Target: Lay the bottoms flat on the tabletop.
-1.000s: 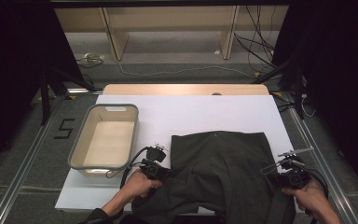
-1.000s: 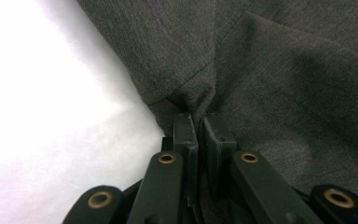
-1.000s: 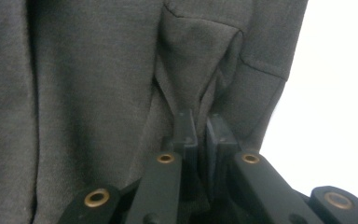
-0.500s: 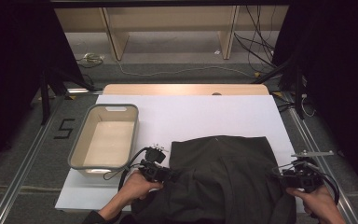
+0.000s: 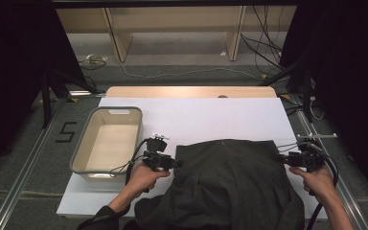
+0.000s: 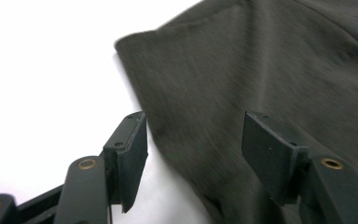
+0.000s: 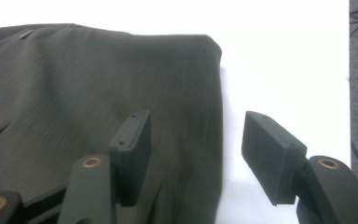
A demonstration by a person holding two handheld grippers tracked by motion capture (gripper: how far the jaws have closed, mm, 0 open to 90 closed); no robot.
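Dark garment (image 5: pixel 230 184) lies flat between both tools, left tool (image 5: pixel 170 163) and right tool (image 5: pixel 283 158) gaping astride its side edges.

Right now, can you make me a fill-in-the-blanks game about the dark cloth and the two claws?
1. The dark olive-grey fabric garment lies on the ____ table cover.
2. The jaws of the left claw are ____.
3. The empty beige plastic tub sits on the garment's ____ side in the high view.
4. The right claw straddles the garment's ____.

Missing words: white; open; left; edge
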